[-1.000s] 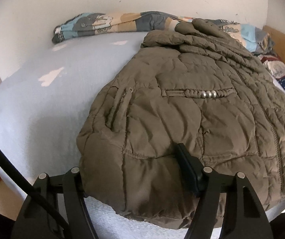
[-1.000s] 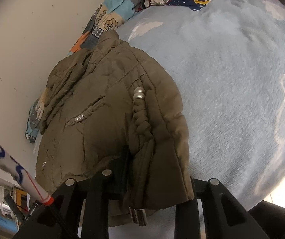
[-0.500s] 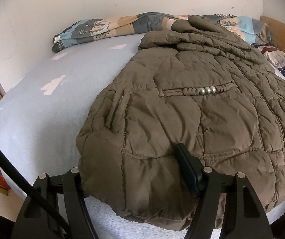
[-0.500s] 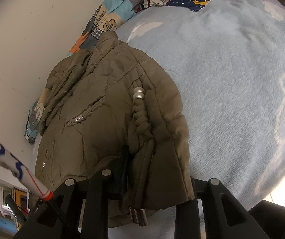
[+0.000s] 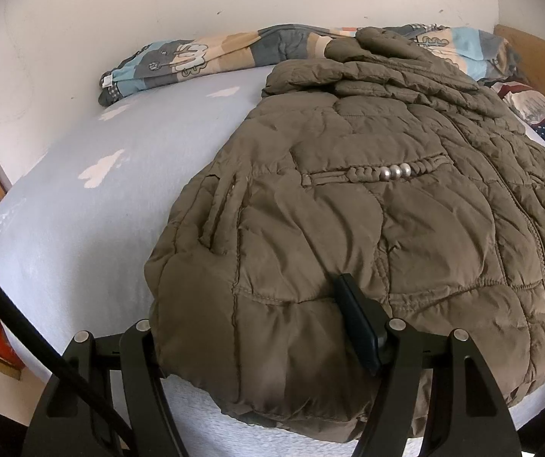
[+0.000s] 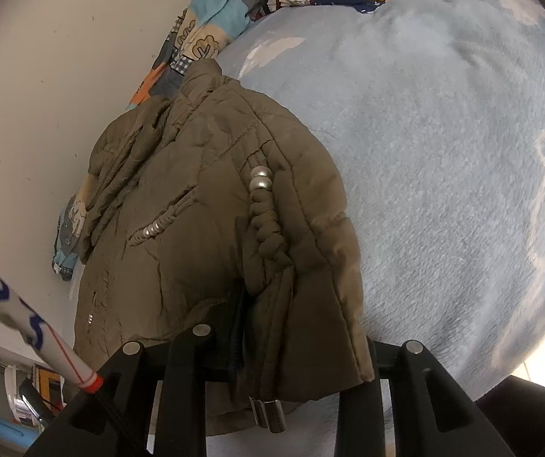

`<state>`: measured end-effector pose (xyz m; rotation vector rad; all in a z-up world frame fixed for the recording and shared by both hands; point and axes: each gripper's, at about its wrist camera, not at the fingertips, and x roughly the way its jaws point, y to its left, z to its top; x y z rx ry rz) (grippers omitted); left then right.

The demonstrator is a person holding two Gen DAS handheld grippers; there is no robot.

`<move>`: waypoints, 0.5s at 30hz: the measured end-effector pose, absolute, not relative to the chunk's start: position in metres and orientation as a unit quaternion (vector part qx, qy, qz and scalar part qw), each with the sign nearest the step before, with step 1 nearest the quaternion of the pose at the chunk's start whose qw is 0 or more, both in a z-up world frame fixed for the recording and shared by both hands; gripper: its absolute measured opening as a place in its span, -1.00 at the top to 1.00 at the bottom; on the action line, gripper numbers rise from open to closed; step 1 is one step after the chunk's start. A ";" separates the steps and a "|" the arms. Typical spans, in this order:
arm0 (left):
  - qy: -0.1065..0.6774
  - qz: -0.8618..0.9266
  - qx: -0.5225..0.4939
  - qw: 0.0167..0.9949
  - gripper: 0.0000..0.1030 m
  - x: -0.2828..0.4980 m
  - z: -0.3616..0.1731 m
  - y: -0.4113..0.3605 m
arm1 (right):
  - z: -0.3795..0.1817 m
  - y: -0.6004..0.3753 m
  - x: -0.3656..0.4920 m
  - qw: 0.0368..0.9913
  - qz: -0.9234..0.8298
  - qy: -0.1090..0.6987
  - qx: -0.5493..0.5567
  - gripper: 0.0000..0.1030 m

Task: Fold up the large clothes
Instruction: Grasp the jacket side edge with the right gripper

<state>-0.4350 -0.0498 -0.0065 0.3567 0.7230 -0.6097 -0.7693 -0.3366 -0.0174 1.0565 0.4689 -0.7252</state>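
Both hand-held grippers, left [image 5: 257,346] and right [image 6: 295,346], clamped the jacket [image 5: 367,228] hem; advise lifting both corners evenly toward the collar.

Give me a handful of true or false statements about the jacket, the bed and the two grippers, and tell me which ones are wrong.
1. The olive quilted jacket lies on a light blue blanket. True.
2. The left gripper is open and clear of the jacket. False: jacket fabric fills the space between its fingers at the near hem.
3. The right gripper is shut on the jacket's edge. True.
4. The braided pocket trim carries silver beads. True.
5. The patterned bedding lies on top of the jacket. False: it is bunched along the wall behind the jacket.
6. The jacket is already folded into a small square. False: it is still spread wide.
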 end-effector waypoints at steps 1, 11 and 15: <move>0.345 -0.292 0.172 0.875 -0.34 -0.435 -0.006 -0.050 | -0.017 -0.337 -0.768 0.776 -0.335 0.218 0.488 0.39; 0.329 -0.301 0.189 0.875 -0.09 -0.442 -0.004 -0.052 | -0.015 -0.340 -0.766 0.776 -0.335 0.224 0.485 0.40; 0.316 -0.310 0.194 0.875 0.14 -0.445 0.000 -0.052 | -0.012 -0.338 -0.766 0.786 -0.335 0.223 0.468 0.50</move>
